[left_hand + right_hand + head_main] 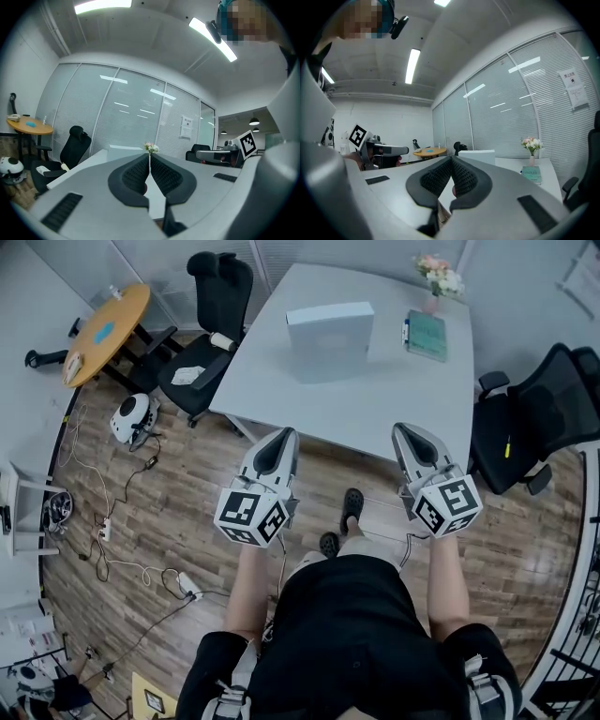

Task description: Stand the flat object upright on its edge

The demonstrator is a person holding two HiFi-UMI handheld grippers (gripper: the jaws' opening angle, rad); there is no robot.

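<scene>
Both grippers are hovering level just short of the near edge of the white table (375, 409), the left gripper (284, 437) and the right gripper (405, 430) each clenched on nothing, jaws meeting with no gap. Out in the middle of the table a white slab (330, 343) seems to be standing on its long edge, while a teal book (427, 336) is lying flat at the far right, just beside a vase of flowers (437, 279). If the slab is the flat object, it is already standing as asked. If it is the book, that one is lying down. In either case, I judge that any reach is calling for jaws parted before contact, a level approach, and room kept from the vase and the standing slab.
</scene>
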